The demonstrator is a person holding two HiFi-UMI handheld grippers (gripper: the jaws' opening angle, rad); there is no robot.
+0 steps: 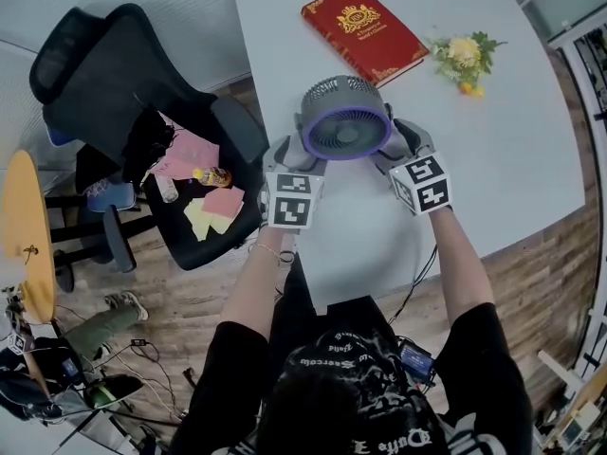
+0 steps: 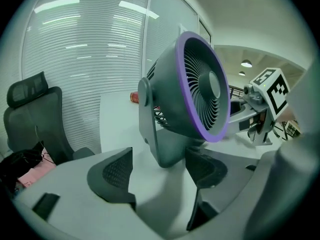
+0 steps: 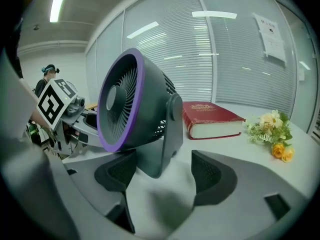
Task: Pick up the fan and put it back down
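left tool (image 1: 300, 152), right tool (image 1: 398, 143): jaws wide, flanking fan (image 1: 346, 118) | white tabletop (image 1: 512, 159) | chair (image 1: 104, 74) left of left tool | blinds (image 3: 225, 49) ahead

White table (image 1: 512, 159) w/ fan (image 1: 346, 118), red book (image 1: 363, 32), flowers (image 1: 465, 57).

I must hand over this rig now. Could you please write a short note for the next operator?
Left gripper: open, fingers on either side of the fan stand, not gripping.
Right gripper: open, the same from the other side.
Fan: upright on the white table, nearer the person than the red book and flowers.
Done: the pictures cannot tell whether it was lifted.
Left: if not lifted, probably close both, lift, set down; otherwise withdraw.
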